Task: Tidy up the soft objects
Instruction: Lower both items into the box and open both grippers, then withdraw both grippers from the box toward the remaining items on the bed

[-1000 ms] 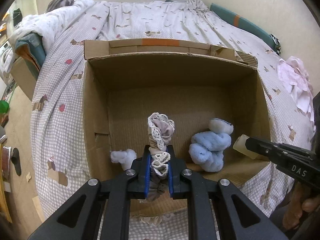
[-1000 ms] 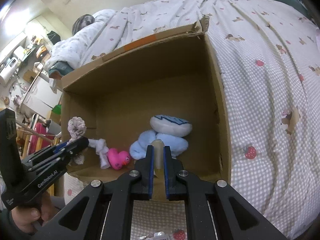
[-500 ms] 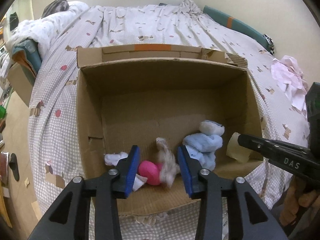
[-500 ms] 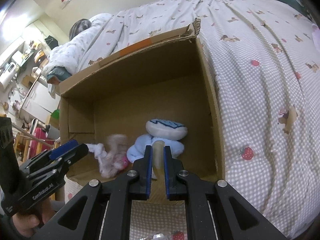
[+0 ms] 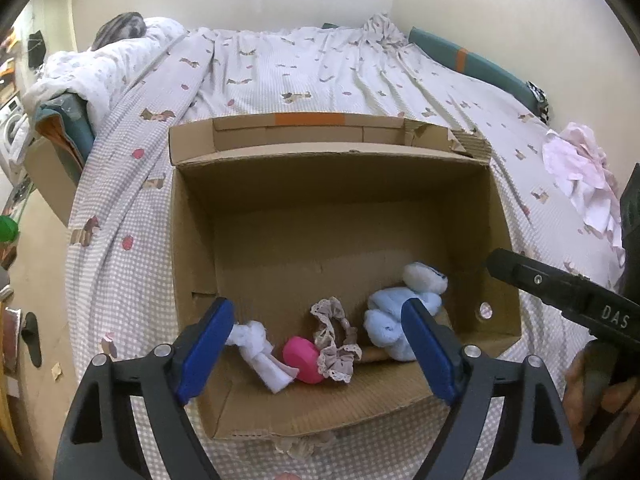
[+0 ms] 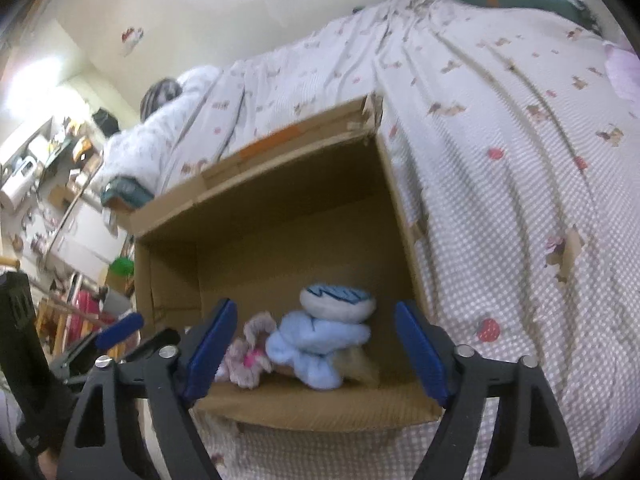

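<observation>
An open cardboard box (image 5: 320,152) (image 6: 280,200) lies on a bed. Along its near wall lie a white knotted cloth (image 5: 260,348), a pink toy (image 5: 300,362), a lace scrunchie (image 5: 334,340) and a light blue plush (image 5: 390,320) (image 6: 320,336). A beige piece (image 6: 358,364) shows blurred beside the plush. My left gripper (image 5: 316,312) hangs over the box's near edge, jaws opening, nothing between the pads. In the right wrist view my right gripper (image 6: 316,312) is likewise opening and holds nothing. Its black finger (image 5: 540,280) reaches in from the right.
The bed carries a checked cover (image 5: 320,72), a bunched white quilt (image 5: 100,68) at the left, a teal bolster (image 5: 472,64) by the wall and a pink garment (image 5: 580,176) at the right. Floor and cluttered shelves (image 6: 48,160) lie to the left.
My left gripper opened and the lace scrunchie dropped into the box beside the pink toy. My right gripper opened and the beige piece fell beside the blue plush.
</observation>
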`<state>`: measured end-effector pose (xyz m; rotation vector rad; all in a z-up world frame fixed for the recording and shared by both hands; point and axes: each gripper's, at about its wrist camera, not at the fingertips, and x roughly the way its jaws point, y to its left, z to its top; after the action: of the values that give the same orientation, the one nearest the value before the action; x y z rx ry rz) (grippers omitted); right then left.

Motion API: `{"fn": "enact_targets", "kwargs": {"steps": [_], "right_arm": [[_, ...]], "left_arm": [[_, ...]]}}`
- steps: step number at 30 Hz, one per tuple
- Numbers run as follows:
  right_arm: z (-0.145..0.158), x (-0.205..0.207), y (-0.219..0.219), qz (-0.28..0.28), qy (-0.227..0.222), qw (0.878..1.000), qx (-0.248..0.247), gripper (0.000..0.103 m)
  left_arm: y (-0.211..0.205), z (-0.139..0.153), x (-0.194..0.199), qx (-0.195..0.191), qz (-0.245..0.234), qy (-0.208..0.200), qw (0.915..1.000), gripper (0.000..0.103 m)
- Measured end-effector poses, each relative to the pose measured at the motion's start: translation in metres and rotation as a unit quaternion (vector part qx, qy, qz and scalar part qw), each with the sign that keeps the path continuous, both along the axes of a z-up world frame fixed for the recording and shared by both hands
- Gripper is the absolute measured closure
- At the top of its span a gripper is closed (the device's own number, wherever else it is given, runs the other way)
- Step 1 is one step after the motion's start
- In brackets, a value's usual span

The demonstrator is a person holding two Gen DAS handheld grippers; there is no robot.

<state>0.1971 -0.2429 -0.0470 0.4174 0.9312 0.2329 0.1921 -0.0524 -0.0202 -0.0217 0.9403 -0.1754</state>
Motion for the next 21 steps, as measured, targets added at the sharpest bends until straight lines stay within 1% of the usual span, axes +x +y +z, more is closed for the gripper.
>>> {"fn": "enact_targets", "kwargs": {"steps": [3,6,11,21], "right_arm": [[-0.001,0.002,0.000,0.001,0.006,1.000,-0.001,0.017],[-0.003,0.004,0.001,0.002,0.013,1.000,0.002,0.017],[-0.002,0.003,0.002,0.000,0.013,1.000,-0.002,0.017],[-0.002,-0.003,-0.001,-0.010,0.018,1.000,0.000,0.017]], "left_arm": [[0.002,0.001,0.000,0.001,0.006,-0.004,1.0000,0.019],[0.005,-0.001,0.002,-0.001,0.013,0.003,0.9999,0.019],[0.009,-0.002,0.003,-0.007,0.020,0.010,0.9997,0.019],[0.011,0.002,-0.001,-0.007,0.022,0.006,0.9997,0.019]]}}
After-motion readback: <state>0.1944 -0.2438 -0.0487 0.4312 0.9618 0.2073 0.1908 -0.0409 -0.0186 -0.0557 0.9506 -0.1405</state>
